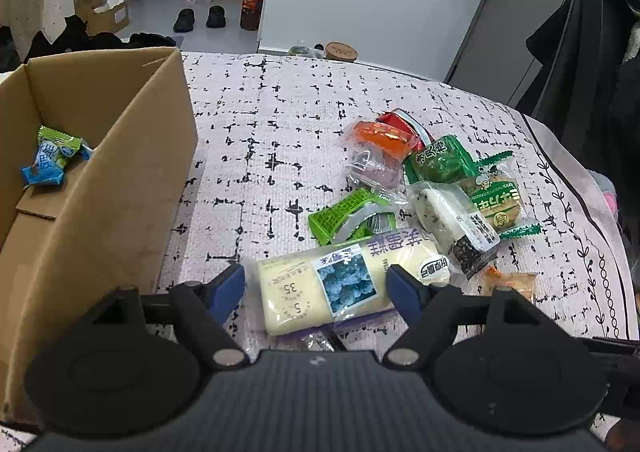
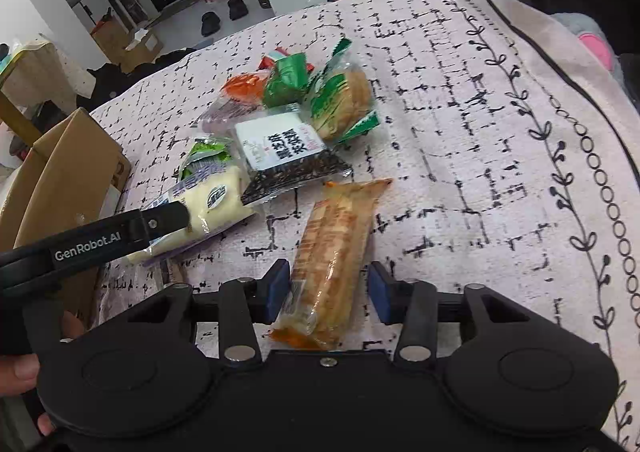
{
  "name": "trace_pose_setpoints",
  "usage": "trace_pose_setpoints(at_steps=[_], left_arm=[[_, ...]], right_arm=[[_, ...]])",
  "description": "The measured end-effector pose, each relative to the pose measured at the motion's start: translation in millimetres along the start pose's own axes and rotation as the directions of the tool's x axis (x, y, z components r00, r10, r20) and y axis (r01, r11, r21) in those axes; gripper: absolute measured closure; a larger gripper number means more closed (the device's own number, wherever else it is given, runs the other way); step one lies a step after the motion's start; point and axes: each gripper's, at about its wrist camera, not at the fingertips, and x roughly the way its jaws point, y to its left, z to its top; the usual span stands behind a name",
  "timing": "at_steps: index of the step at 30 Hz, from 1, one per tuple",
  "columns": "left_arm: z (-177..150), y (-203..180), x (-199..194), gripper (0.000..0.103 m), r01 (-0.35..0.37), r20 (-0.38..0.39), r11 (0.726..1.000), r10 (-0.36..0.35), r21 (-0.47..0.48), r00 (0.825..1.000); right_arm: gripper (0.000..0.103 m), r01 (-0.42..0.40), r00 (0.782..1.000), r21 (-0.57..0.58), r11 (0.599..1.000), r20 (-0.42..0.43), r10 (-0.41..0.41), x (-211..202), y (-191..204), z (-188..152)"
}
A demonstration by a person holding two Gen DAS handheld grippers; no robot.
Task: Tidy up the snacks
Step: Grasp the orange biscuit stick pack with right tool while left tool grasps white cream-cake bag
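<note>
Left gripper (image 1: 316,284) spread around glossy cake pack (image 1: 344,286) | right gripper (image 2: 329,290) spread (crinkly wafer pack (image 2: 334,264) between)

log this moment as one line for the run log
left gripper: open around cream cake pack | right gripper: open around orange wafer pack | cardboard box: blue-green candies inside

Right gripper (image 2: 329,288) fingers (image 2: 277,286) straddling orange-wrapped cracker pack (image 2: 334,248), patterned cloth (image 2: 460,131)

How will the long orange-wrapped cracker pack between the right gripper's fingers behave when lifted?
The cracker pack probably stays fairly stiff, since a stacked row shows through the film. The glossy wrapper may slip. The right gripper straddles one end, so the far end may droop.
</note>
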Motion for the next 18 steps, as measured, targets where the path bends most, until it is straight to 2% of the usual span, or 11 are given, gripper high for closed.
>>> trace_pose_setpoints(at_steps=[4,8,14,18], left_arm=[[1,1,3,0.024,0.009,-0.011,1.000,-0.009,-0.015,1.000],[-1,0,0,0.024,0.021,-0.025,1.000,-0.021,0.016,0.999],[-2,2,-17,0.024,0.090,-0.026,0.996,-0.090,0.001,0.996],[-4,-1,-27,0.024,0.124,-0.025,0.992,-0.123,0.019,0.992]], right_arm=[[0.047,0.001,1.000,-0.034,0.999,0.002,-0.001,6,9,-2],[0.047,-0.003,1.000,-0.041,0.999,0.008,0.004,5,9,-3],[0.050,-0.031,0.999,-0.001,1.000,0.012,0.031,0,0,-6],[0.061,-0.030,0.999,0.002,1.000,0.015,0.030,-1,-3,-10]])
